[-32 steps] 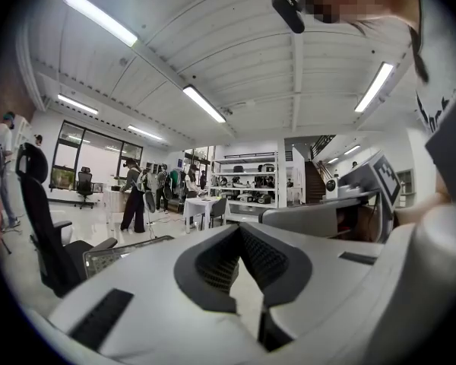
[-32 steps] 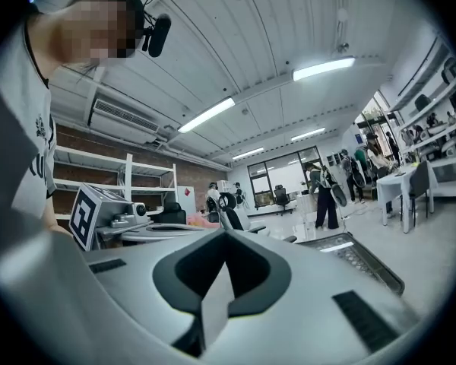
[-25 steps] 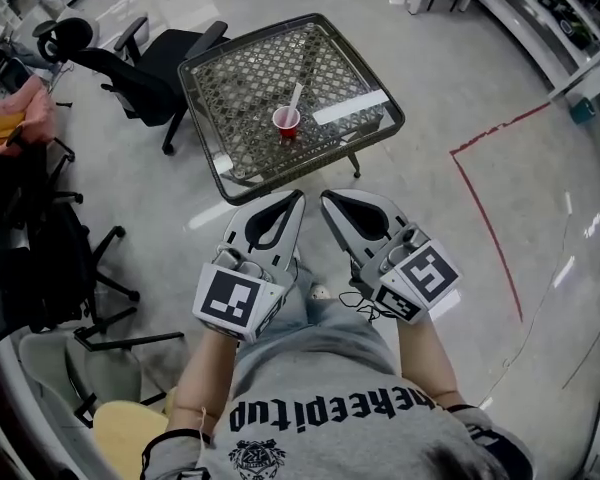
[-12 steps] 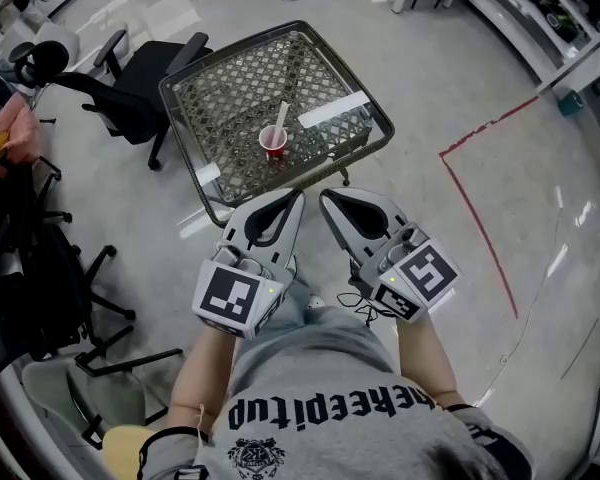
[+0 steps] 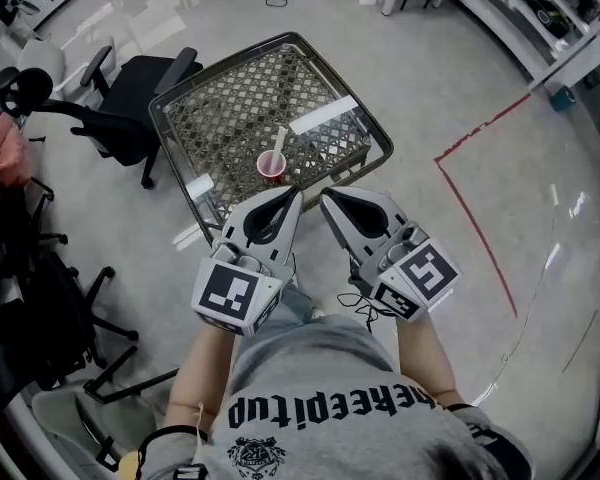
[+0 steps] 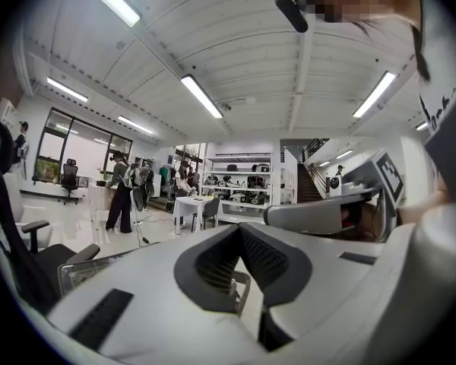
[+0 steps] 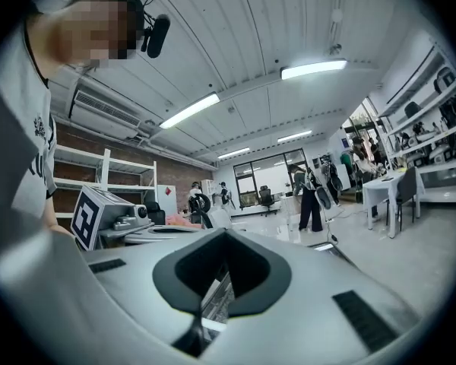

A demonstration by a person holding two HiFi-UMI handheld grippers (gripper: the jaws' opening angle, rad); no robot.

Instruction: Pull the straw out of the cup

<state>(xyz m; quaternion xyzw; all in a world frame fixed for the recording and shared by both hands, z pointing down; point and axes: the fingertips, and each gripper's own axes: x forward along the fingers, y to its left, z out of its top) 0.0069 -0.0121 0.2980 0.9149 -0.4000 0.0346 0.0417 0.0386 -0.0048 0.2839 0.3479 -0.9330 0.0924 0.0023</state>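
A small red cup (image 5: 272, 168) with a pale straw (image 5: 280, 144) leaning up and right out of it stands near the front edge of the metal mesh table (image 5: 220, 98) in the head view. My left gripper (image 5: 294, 194) and right gripper (image 5: 325, 196) are held side by side at chest height, just short of the table's near edge, both pointing at it. Each has its jaws shut with nothing between them. In the two gripper views the jaw tips meet, and only a bit of the table's mesh edge (image 6: 239, 291) shows through the jaw windows.
A black office chair (image 5: 120, 103) stands left of the table, and more chairs (image 5: 40, 288) crowd the far left. A strip of white tape (image 5: 323, 114) lies on the tabletop. Red floor tape (image 5: 475, 218) runs at the right. People stand by desks (image 6: 125, 192) far across the room.
The table with the cup has come nearer to both grippers in the head view; its near edge now lies just beyond the jaw tips. Both grippers stay shut.
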